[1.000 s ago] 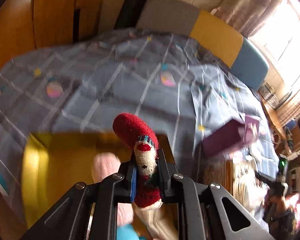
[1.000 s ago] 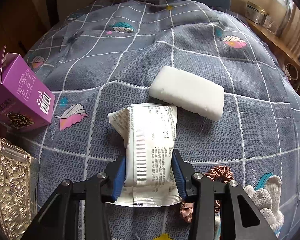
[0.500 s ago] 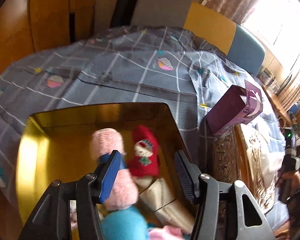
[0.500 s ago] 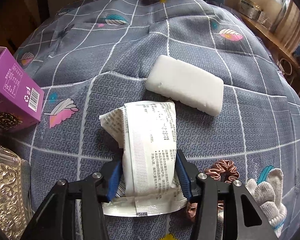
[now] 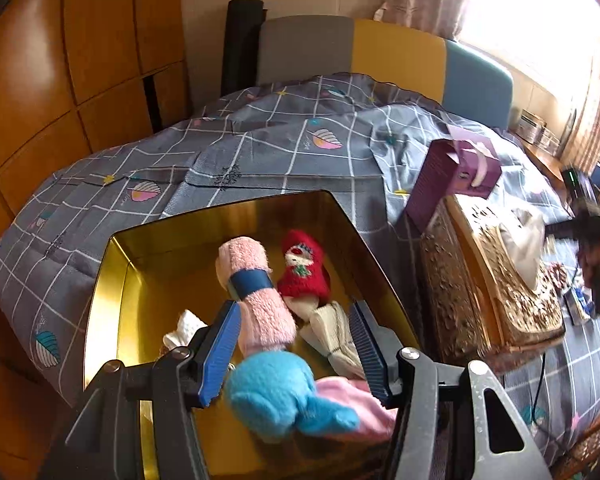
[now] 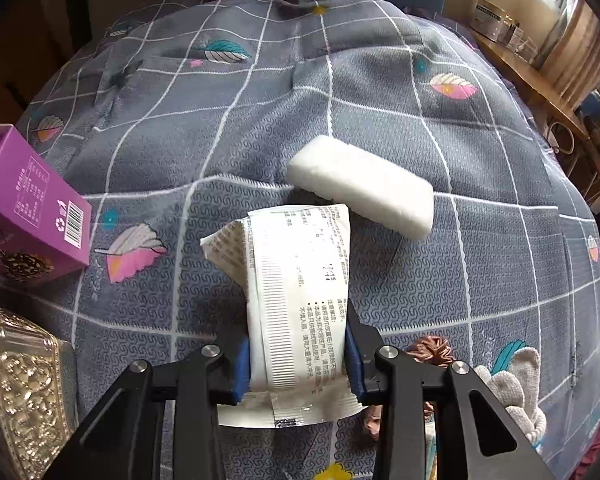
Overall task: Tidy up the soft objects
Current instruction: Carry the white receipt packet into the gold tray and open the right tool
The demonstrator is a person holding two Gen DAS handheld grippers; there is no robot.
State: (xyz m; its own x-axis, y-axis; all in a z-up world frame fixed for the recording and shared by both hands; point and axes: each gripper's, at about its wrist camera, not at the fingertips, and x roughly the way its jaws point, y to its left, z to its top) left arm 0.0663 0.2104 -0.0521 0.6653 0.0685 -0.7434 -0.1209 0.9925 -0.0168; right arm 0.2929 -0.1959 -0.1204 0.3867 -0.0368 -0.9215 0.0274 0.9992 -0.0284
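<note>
In the left wrist view my left gripper [image 5: 294, 312] stands open above a gold tin [image 5: 112, 280] and holds nothing. In the tin lie a red sock with a doll face [image 5: 304, 276], a pink rolled sock [image 5: 256, 300], a cream sock [image 5: 336, 336], a blue plush [image 5: 276, 392] and a pink cloth [image 5: 356, 408]. In the right wrist view my right gripper [image 6: 296, 336] is closing on a white printed packet [image 6: 300, 272], and both pads press its sides. A white sponge block [image 6: 364, 192] lies just beyond the packet on the grey quilt [image 6: 480, 260].
A purple carton [image 6: 32, 208] and an ornate gold box [image 6: 24, 392] sit at the left of the right wrist view. A brown scrunchie [image 6: 430, 350] and a white glove [image 6: 512, 384] lie at the lower right. Wooden panels [image 5: 60, 80] border the bed.
My left gripper let go of the red sock, which now lies in the tin, and opened and drew back. My right gripper tightened on the packet and raised it slightly.
</note>
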